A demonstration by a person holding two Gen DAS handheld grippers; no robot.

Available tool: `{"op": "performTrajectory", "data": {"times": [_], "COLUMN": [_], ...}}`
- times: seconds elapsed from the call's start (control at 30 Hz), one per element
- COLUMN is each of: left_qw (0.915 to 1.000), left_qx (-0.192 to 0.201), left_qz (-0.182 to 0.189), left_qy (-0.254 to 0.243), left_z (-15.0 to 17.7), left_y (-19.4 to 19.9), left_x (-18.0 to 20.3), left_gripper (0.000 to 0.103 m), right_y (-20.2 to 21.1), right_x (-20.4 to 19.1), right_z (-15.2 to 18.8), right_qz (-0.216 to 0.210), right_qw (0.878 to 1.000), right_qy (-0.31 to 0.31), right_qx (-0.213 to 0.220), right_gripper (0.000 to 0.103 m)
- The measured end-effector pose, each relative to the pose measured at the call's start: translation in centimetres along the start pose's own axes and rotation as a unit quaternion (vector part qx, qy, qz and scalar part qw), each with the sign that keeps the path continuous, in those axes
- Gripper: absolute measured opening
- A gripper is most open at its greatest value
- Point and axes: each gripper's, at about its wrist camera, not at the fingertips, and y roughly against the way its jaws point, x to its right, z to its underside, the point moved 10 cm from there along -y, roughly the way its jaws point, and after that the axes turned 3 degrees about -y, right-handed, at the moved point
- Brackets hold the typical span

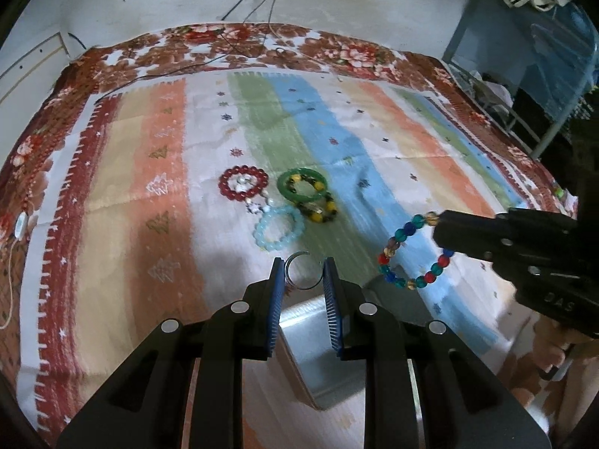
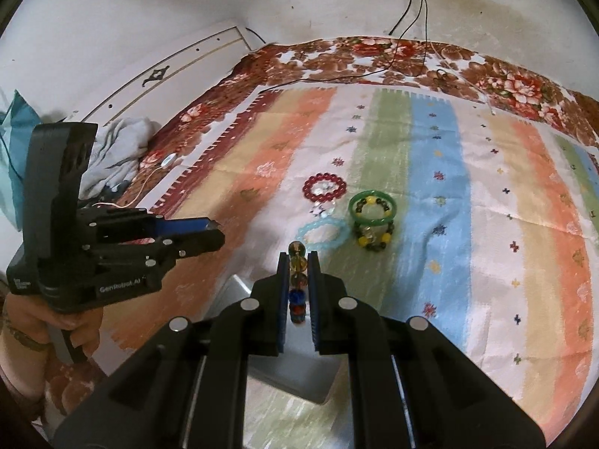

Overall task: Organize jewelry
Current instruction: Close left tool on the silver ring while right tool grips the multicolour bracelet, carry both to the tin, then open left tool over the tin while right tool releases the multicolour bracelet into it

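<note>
Between right gripper pads: multicolour bead bracelet, pinched at one side, loop hanging free above striped cloth near its front edge, over metal tray. We judge it light, limp, beads slippery; hold across the bead string. Loop plane upright, in line with fingers. Left gripper narrowly parted around silver ring; contact unclear.

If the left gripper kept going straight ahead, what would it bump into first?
Probably the light blue bead bracelet, lying on the striped cloth just beyond the silver ring held by the left gripper. Depth is hard to judge, so it might touch the cloth first.
</note>
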Motion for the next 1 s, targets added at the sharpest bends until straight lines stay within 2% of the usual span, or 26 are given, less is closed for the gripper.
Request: {"op": "performTrajectory", "data": {"times": [0.43,0.5,0.53,0.6,1.0], "left_qw": [0.9993,0.9984,0.998,0.9984,0.9996], "left_qx": [-0.007,-0.013,-0.015,-0.015,-0.007], "left_qz": [0.034,0.053,0.059,0.052,0.026], "left_qy": [-0.011,-0.014,-0.015,-0.014,0.008], "left_z": [2.1,2.3,2.4,2.5,1.3], "left_y": [0.5,0.3,0.2,0.0,-0.1], "left_x": [2.9,3.5,3.7,3.5,0.6], "left_gripper": [0.02,0.021,0.021,0.036,0.036], "right_y": [0.3,0.1,0.0,-0.1,-0.4], "right_x": [-1.3,-1.6,-1.5,-1.3,1.0], "right_z": [2.6,2.8,2.8,2.8,1.7], "right_qz": [-0.025,-0.029,-0.026,-0.015,0.01], "right_qw": [0.999,0.999,0.999,1.0,1.0], "right_qy": [0.006,0.011,0.011,0.016,-0.006], "right_qx": [-0.02,-0.023,-0.023,-0.021,-0.005], "right_gripper": [0.011,0.012,0.016,0.047,0.048]}}
